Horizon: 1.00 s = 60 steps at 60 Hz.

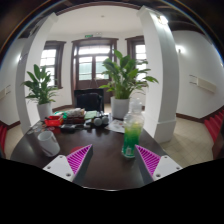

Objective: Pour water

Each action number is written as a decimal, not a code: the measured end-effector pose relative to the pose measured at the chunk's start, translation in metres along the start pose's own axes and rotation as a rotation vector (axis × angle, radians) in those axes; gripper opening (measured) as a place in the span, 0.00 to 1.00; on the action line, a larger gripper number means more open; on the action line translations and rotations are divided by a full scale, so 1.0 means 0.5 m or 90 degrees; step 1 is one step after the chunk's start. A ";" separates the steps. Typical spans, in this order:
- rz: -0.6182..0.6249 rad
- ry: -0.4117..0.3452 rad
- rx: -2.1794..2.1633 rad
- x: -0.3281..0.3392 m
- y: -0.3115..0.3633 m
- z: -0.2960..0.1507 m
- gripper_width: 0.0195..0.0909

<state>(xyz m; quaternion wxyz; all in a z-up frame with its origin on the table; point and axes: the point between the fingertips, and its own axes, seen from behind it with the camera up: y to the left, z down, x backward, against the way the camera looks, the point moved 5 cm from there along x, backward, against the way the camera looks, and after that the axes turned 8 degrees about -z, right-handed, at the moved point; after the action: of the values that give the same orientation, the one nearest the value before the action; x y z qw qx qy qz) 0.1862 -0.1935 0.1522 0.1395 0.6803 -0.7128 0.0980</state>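
A clear plastic cup (131, 134) with green liquid in its lower part stands on the dark round table (100, 165), just ahead of my right finger and slightly inside it. My gripper (113, 160) is open, its magenta pads (79, 157) spread wide, and nothing lies between the fingers. The cup is beyond the fingertips, apart from them. No bottle or jug is plain to see.
A white cup (46, 141) sits on the table ahead of my left finger. Clutter lies across the far side of the table: a red item (52, 122), dark objects (97, 121). Two potted plants (121, 85) and white pillars stand beyond.
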 end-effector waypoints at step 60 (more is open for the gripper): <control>0.029 -0.130 0.124 -0.304 -0.160 -0.045 0.20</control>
<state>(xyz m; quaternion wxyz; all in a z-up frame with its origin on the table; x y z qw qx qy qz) 0.2729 -0.0472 0.1189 -0.0030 0.6805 -0.7259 0.1000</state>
